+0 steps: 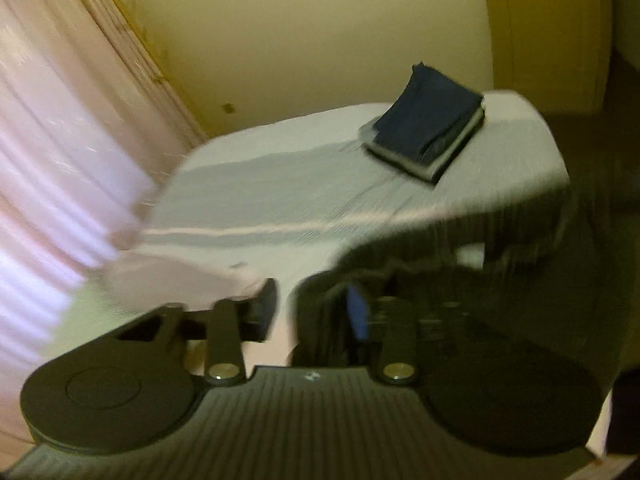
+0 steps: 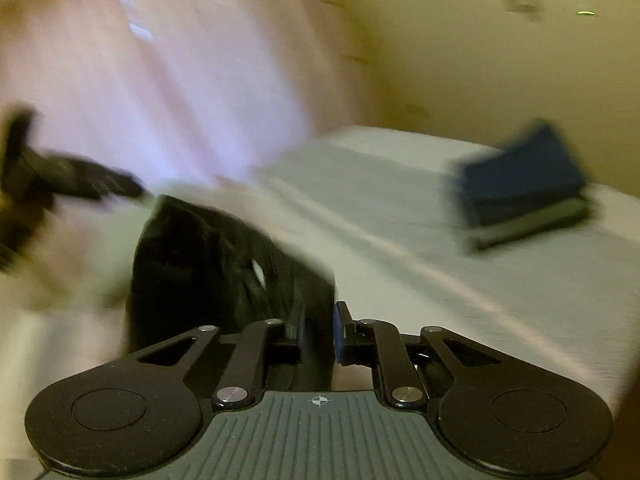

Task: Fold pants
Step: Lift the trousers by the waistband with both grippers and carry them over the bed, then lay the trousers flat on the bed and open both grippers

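A pink curtain point(image 1: 60, 128) hangs at the left beside the bed point(image 1: 280, 184). The left gripper point(image 1: 312, 312) has its jaws apart, dark cloth hanging just beside them. The right gripper point(image 2: 318, 330) clenches its jaws on the black pants point(image 2: 216, 264), bunched on the bed. Folded clothes point(image 1: 430, 122) lie stacked far right.

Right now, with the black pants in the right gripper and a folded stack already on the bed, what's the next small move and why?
Probably lay the black pants down flat on the bare sheet of the bed, short of the folded stack. They hang bunched from the right gripper, whose fingers pinch the cloth, while the left gripper stands open beside them. Nothing is spread out yet to fold.
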A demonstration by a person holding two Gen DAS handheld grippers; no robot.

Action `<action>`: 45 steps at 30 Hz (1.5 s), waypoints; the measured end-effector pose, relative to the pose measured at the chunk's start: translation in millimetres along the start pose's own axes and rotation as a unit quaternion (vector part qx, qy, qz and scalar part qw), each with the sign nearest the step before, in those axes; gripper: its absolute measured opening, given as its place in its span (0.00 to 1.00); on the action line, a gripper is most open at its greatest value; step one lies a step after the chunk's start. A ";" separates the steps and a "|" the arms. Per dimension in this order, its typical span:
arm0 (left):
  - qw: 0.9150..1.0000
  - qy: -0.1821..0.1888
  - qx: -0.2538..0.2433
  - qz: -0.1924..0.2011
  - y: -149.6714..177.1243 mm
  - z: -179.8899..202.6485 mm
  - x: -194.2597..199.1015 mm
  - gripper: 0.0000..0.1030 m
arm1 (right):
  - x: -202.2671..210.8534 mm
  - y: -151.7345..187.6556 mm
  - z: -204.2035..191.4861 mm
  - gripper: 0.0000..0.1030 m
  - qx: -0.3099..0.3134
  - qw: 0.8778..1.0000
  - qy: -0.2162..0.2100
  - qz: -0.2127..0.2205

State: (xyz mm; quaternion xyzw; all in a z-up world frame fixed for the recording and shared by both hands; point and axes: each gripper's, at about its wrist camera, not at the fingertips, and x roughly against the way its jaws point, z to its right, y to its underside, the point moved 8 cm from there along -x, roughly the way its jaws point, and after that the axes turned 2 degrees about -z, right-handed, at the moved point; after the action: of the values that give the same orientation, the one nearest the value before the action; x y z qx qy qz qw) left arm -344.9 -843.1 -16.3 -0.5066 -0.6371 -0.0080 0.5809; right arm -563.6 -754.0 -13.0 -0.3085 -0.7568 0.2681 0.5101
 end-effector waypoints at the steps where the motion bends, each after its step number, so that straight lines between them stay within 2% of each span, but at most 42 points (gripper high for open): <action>1: 1.000 0.005 0.016 -0.002 -16.2 8.0 -32.5 0.39 | -1.8 15.5 28.4 0.17 0.004 0.999 0.033 -0.006; 2: 1.000 0.010 0.029 -0.004 -24.4 13.1 -58.3 0.39 | 0.6 35.7 55.5 0.26 0.000 0.998 0.058 -0.014; 4: 0.998 0.026 0.050 -0.009 -37.9 30.7 -98.5 0.39 | 14.8 56.7 103.1 0.38 -0.018 0.996 0.084 -0.023; 5: 0.998 0.038 0.053 -0.013 -35.0 31.5 -111.4 0.39 | 16.6 72.9 111.8 0.43 -0.023 0.995 0.094 -0.031; 6: 0.997 0.044 0.055 -0.016 -17.6 46.3 -110.4 0.40 | 19.0 83.1 121.7 0.44 -0.025 0.994 0.100 -0.041; 7: 0.997 0.051 0.058 -0.022 -0.3 54.6 -111.3 0.42 | 6.4 82.8 102.2 0.46 -0.025 0.993 0.102 -0.049; 8: 0.996 0.053 0.064 -0.028 20.6 61.3 -107.8 0.45 | 7.0 90.6 104.4 0.47 -0.022 0.993 0.103 -0.058; 9: 0.996 0.051 0.072 -0.034 35.3 53.6 -117.4 0.46 | 4.5 87.7 93.4 0.48 -0.017 0.992 0.105 -0.066; 11: 0.994 0.049 0.090 -0.046 70.3 50.6 -111.1 0.52 | -16.5 88.9 60.4 0.50 -0.002 0.992 0.100 -0.080; 15: 0.989 0.045 0.132 -0.057 129.9 42.8 -99.2 0.55 | -43.9 101.5 42.4 0.52 0.037 0.989 0.092 -0.106; 18: 0.985 0.047 0.153 -0.070 161.2 46.6 -100.8 0.55 | -75.0 106.9 28.4 0.53 0.082 0.987 0.058 -0.129; 21: 0.982 0.057 0.164 -0.073 174.8 61.0 -111.5 0.56 | -126.4 111.7 14.3 0.53 0.138 0.977 -0.008 -0.164; 27: 0.969 0.072 0.212 -0.105 186.6 105.3 -177.4 0.58 | -250.1 124.1 17.7 0.53 0.184 0.949 -0.111 -0.230; 30: 0.959 0.079 0.241 -0.125 192.1 131.9 -223.1 0.58 | -302.0 139.7 30.6 0.53 0.196 0.935 -0.134 -0.263; 32: 0.952 0.086 0.260 -0.137 193.0 150.6 -253.6 0.58 | -319.4 148.2 40.8 0.53 0.191 0.929 -0.148 -0.282; 34: 0.949 0.089 0.263 -0.148 193.3 165.6 -274.6 0.58 | -329.7 156.6 48.9 0.54 0.188 0.919 -0.179 -0.297; 37: 0.946 0.084 0.269 -0.162 198.7 178.6 -295.6 0.58 | -327.8 162.8 62.2 0.55 0.180 0.913 -0.205 -0.304; 38: 0.943 0.082 0.274 -0.169 201.0 180.8 -301.2 0.57 | -326.8 162.7 66.3 0.52 0.169 0.912 -0.212 -0.307; 40: 0.941 0.079 0.280 -0.173 203.0 185.3 -306.8 0.57 | -317.6 160.4 73.9 0.38 0.154 0.909 -0.224 -0.316; 41: 0.941 0.078 0.280 -0.174 202.3 187.2 -307.7 0.57 | -313.1 156.3 76.0 0.01 0.154 0.910 -0.223 -0.315; 42: 0.941 0.080 0.280 -0.173 198.7 189.0 -306.9 0.57 | -305.8 150.9 83.0 0.00 0.163 0.916 -0.200 -0.308; 44: 0.941 0.082 0.278 -0.172 187.7 193.7 -303.9 0.57 | -294.5 134.3 89.7 0.00 0.136 0.920 -0.204 -0.304; 45: 0.943 0.084 0.273 -0.170 180.8 196.9 -302.8 0.57 | -288.2 121.1 89.0 0.00 0.158 0.922 -0.201 -0.291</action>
State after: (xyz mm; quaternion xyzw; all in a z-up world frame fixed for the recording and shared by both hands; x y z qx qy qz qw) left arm -427.6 -829.9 -411.4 -0.2103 -0.6405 0.0257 0.7382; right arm -540.2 -894.9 -305.0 0.0701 -0.8477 0.2805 0.4449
